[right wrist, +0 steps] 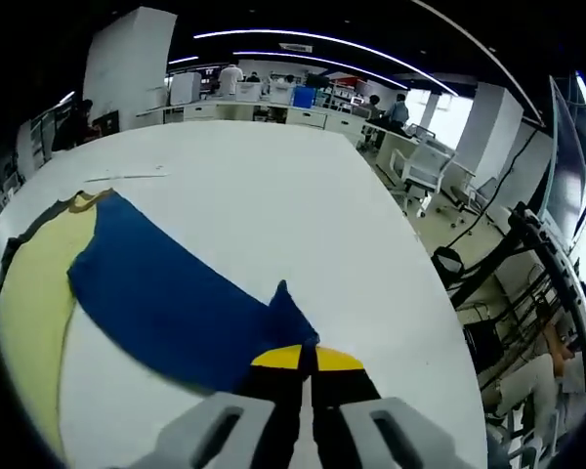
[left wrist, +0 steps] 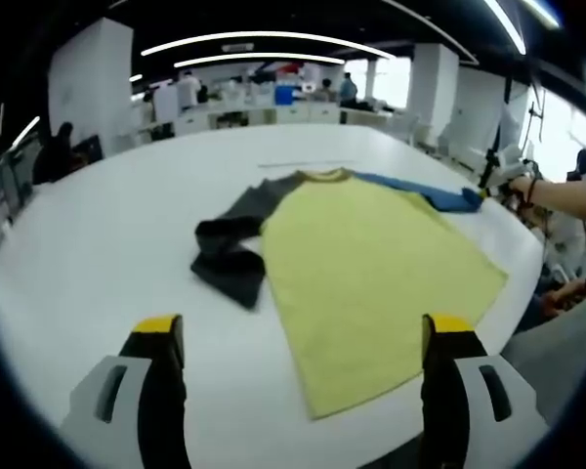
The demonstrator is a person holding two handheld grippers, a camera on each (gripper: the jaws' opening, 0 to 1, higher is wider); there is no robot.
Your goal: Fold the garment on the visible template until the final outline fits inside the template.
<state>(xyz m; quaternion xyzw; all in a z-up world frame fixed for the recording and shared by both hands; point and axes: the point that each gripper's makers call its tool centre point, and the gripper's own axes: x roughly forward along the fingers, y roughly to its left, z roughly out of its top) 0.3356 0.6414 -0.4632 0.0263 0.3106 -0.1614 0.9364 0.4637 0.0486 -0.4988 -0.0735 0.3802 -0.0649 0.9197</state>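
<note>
A shirt with a yellow body lies flat on the white table. Its dark grey sleeve is bunched and folded at the left. The blue sleeve stretches out to the right, where my right gripper holds its end. In the right gripper view the blue sleeve runs from the yellow body to my right gripper, whose yellow-tipped jaws are shut on the cuff. My left gripper hovers open over the shirt's near hem with nothing between its jaws.
A thin line mark lies on the table beyond the collar. The table edge drops off close to the right gripper, with chairs and a stand beyond. A person's arm reaches in from the right. Desks and people stand far behind.
</note>
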